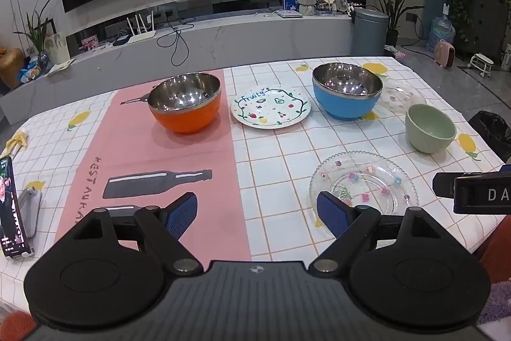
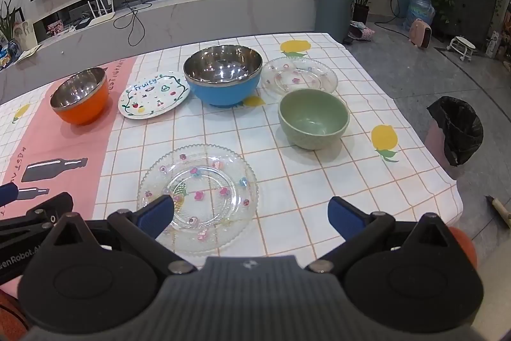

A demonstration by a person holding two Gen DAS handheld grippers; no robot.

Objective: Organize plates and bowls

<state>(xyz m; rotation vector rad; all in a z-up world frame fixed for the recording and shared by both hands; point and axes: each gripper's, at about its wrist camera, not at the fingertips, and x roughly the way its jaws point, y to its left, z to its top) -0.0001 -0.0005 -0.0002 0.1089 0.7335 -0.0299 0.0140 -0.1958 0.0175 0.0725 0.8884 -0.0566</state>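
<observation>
Sharp, evenly lit, fisheye-curved edges

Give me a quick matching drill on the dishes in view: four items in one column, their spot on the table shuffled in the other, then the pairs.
Items:
1. orange bowl
2. Fruity plate
3. green bowl
4. near glass plate

Places:
A. closest to the right tongs, just ahead of them
B. on the pink mat
C. between the orange bowl and the blue bowl
D. in front of the far glass plate, right side of the table

Pairs: 1-B, 2-C, 3-D, 4-A
</observation>
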